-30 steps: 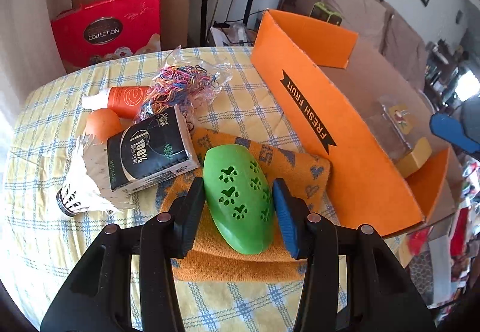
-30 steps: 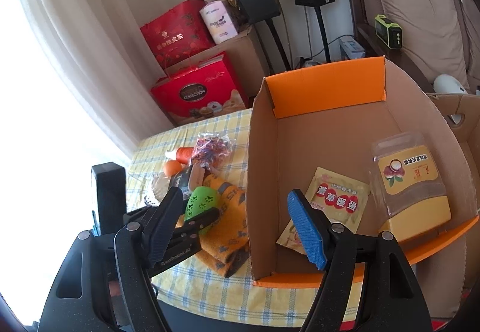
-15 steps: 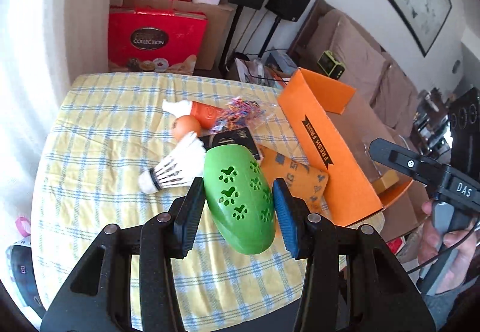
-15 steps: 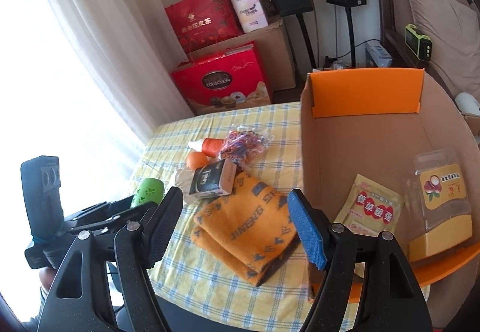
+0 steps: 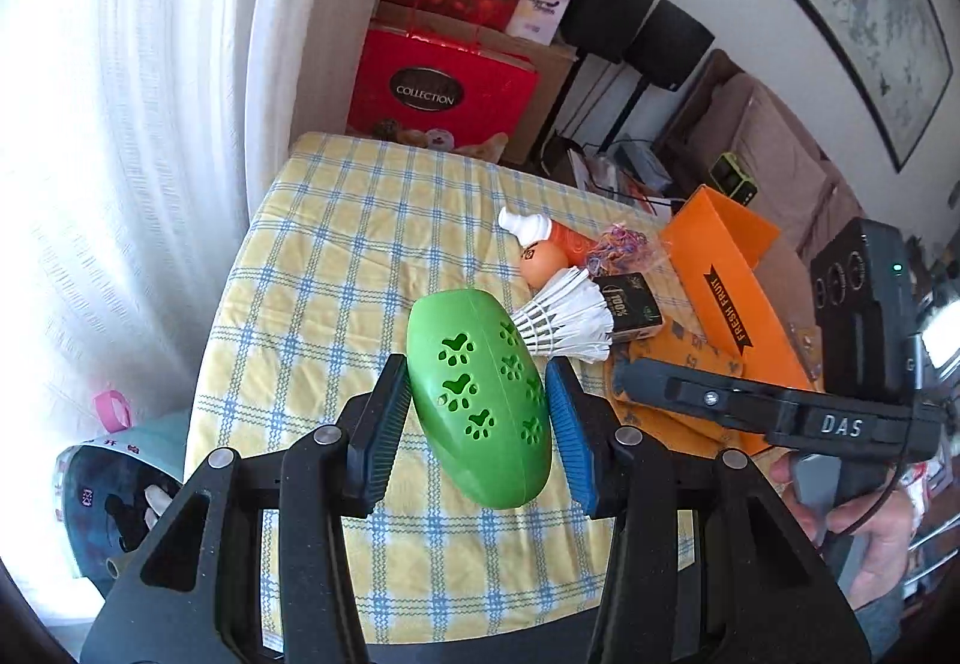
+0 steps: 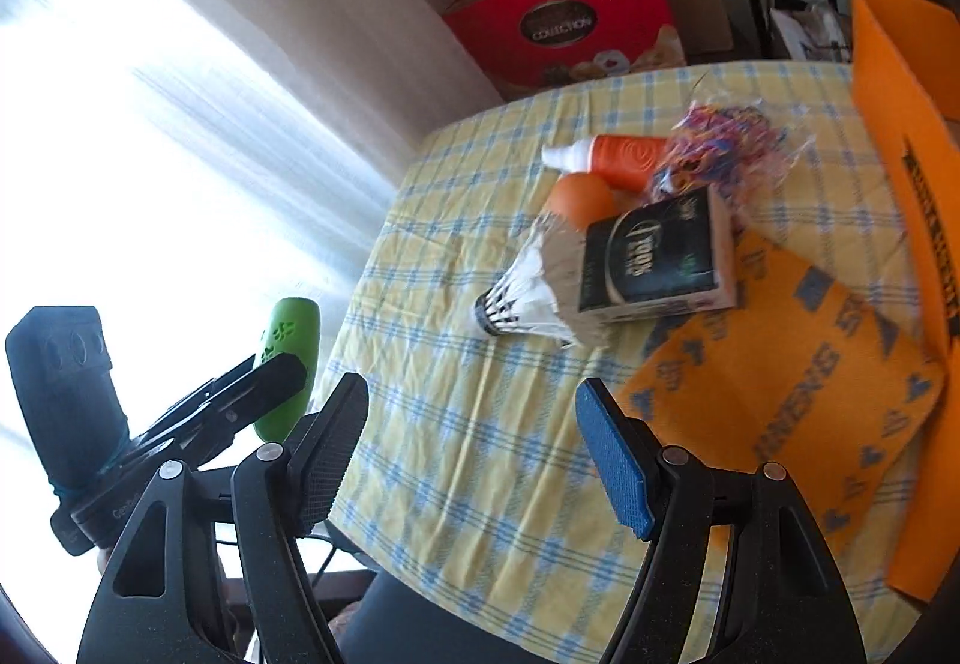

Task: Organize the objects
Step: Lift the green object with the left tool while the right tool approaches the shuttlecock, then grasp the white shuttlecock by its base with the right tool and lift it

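My left gripper (image 5: 477,424) is shut on a green oval case with paw-print holes (image 5: 480,394), held in the air over the near left part of the yellow checked table (image 5: 336,268). From the right wrist the same green case (image 6: 285,358) shows at the far left, off the table edge. My right gripper (image 6: 471,454) is open with nothing between its pads, above the table's near edge. On the table lie a white shuttlecock (image 6: 528,292), a dark tissue pack (image 6: 654,262), an orange ball (image 6: 579,199), an orange bottle (image 6: 612,153), a bag of coloured bands (image 6: 720,141) and a folded orange towel (image 6: 780,382).
An orange cardboard box (image 5: 732,292) marked FRESH FRUIT stands at the table's right side. Red gift bags (image 5: 438,81) and black speakers (image 5: 630,27) stand behind the table. A white curtain (image 5: 120,123) hangs to the left. A bag (image 5: 108,490) sits on the floor at lower left.
My left gripper lifted the green case off the orange towel and carried it back and left, away from the box. My right gripper swung left and down from over the box to the table.
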Tool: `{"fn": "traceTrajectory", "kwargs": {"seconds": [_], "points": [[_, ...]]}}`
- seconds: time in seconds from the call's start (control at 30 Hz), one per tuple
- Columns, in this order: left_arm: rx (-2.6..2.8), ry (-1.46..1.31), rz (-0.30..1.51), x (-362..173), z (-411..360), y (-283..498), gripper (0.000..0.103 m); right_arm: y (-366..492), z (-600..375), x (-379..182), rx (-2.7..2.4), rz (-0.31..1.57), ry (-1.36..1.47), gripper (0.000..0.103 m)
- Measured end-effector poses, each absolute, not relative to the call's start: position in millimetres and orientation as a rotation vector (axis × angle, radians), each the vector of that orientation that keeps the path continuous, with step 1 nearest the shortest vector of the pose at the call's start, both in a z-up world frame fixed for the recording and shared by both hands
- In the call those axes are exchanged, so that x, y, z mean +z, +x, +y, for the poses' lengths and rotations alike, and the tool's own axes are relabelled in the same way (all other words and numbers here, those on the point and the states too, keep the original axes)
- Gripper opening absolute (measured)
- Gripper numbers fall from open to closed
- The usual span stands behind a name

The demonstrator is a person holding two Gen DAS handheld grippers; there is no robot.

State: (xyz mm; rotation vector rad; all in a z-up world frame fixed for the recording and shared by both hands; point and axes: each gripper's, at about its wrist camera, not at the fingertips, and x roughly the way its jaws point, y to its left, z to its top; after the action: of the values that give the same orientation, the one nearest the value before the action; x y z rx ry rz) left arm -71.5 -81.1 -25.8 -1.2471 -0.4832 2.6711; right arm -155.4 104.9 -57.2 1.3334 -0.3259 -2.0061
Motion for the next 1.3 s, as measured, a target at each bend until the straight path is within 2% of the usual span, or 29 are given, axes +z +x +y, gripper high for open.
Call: {"fn": "traceTrajectory", "kwargs": {"seconds": [0.33, 0.53, 0.6, 0.67, 0.73, 0.8, 0.83, 0.9, 1.13, 1.3], "points": [[2.683, -1.250, -0.520, -34.2, -100.4, -66.7, 0.043, -186.1, 72.3, -92.1, -2.117, -0.494, 1.418, 0.067], [2.672, -1.255, -0.544, -39.8, -107.2, -64.4, 0.043, -192.3, 56.6, -94.3, -2.249, -0.449, 1.412, 0.065], [2.668, -1.261, -0.554, -42.6, -109.0, -63.8, 0.043, -192.8, 51.1, -94.7, -2.287, -0.413, 1.413, 0.061], [2.668, -1.263, -0.562, -44.2, -111.0, -62.5, 0.043, -192.4, 45.9, -99.7, -2.310, -0.394, 1.418, 0.049], [2.667, -1.264, -0.568, -44.8, -112.7, -62.4, 0.043, -191.7, 40.3, -103.4, -2.317, -0.366, 1.421, 0.047], [2.667, -1.264, -0.567, -44.3, -113.5, -62.1, 0.043, -191.1, 33.5, -102.5, -2.338, -0.318, 1.397, 0.040], [2.667, -1.264, -0.565, -44.1, -113.8, -62.1, 0.043, -189.9, 31.3, -102.1, -2.320, -0.316, 1.392, 0.032], [2.667, -1.262, -0.563, -43.5, -113.3, -61.6, 0.043, -188.3, 27.0, -102.2, -2.289, -0.309, 1.393, 0.026], [2.658, -1.254, -0.570, -40.8, -111.9, -62.1, 0.043, -181.6, 25.4, -98.6, -2.220, -0.283, 1.361, 0.025], [2.640, -1.245, -0.554, -36.3, -101.6, -66.1, 0.043, -170.2, 42.9, -74.3, -2.199, -0.244, 1.313, 0.026]]}}
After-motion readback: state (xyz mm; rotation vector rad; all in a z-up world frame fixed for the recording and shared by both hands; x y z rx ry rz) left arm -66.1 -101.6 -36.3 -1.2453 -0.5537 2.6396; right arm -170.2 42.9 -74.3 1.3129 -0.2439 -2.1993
